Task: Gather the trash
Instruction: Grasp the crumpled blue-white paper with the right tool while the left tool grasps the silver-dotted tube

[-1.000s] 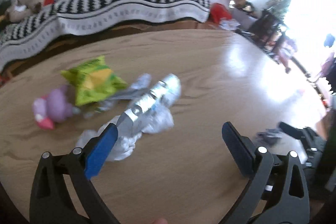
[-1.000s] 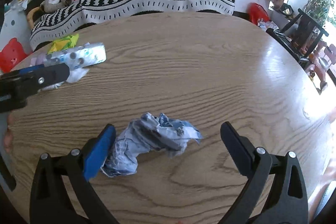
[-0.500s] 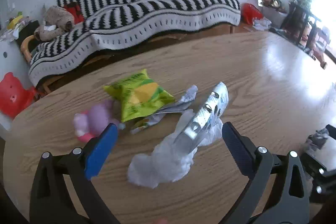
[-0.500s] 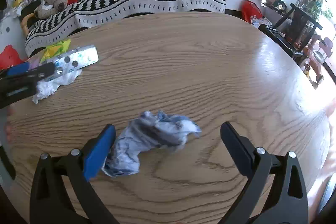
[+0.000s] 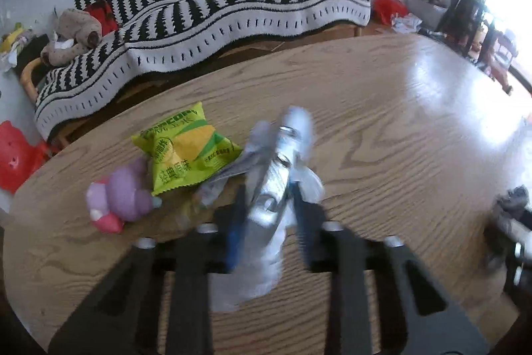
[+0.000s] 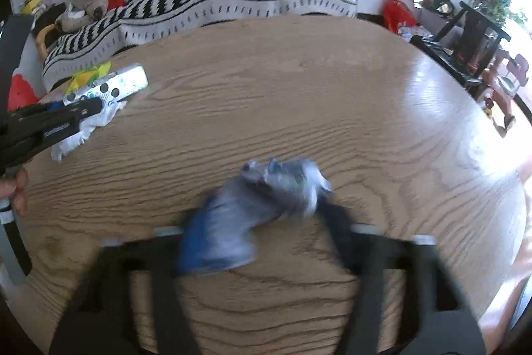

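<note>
We see both grippers on the oval wooden table [image 6: 299, 82], jaws having just been closing. The left gripper [image 5: 269, 212] is clamped on a silver foil wrapper [image 5: 282, 162] with white crumpled tissue [image 5: 262, 268] under it, beside a green-yellow snack bag [image 5: 186, 152] and a purple plush toy [image 5: 119, 198]. The right gripper [image 6: 266, 222] pinches a crumpled blue-grey wrapper [image 6: 259, 202] near the table's front edge.

Glossy wood-grain table [image 6: 299, 95], shiny foil wrapper [image 5: 276, 188], crumpled paper [image 6: 266, 188]
</note>
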A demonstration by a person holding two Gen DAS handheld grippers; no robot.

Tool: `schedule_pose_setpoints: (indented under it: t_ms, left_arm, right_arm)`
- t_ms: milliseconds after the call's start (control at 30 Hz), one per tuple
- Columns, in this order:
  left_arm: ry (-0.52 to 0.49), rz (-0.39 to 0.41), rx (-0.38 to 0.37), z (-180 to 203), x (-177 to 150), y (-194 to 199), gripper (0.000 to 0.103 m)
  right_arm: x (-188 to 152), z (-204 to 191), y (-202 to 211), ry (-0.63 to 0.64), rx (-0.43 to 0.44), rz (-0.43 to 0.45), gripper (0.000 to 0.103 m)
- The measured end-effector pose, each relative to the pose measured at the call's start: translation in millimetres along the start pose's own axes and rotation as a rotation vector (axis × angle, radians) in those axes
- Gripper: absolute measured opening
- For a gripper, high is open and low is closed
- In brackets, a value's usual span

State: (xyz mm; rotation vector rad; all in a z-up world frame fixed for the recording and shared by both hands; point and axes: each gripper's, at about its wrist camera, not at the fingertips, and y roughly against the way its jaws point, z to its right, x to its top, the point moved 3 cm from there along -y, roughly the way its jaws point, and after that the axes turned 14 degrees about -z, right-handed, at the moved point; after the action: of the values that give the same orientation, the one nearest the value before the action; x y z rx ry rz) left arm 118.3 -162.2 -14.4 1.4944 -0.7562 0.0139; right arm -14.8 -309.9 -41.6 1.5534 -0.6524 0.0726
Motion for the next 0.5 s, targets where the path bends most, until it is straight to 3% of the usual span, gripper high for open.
schedule_pose_setpoints:
  t_ms: [200, 367, 500]
  left_arm:
    - [0.011, 0.081, -0.013, -7, -3, 30, 0.019]
    - [-0.010, 0.074, -0.024, -11, -11, 37, 0.022]
    - [-0.025, 0.023, -0.053, -11, -29, 34, 0.048]
  right_arm:
    - [0, 3, 16, -0.041, 0.045, 0.063, 0.033]
    - [-1, -8, 16, -0.020, 0.069, 0.050, 0.033]
    - [1, -12, 15, -0.009, 0.070, 0.040, 0.034]
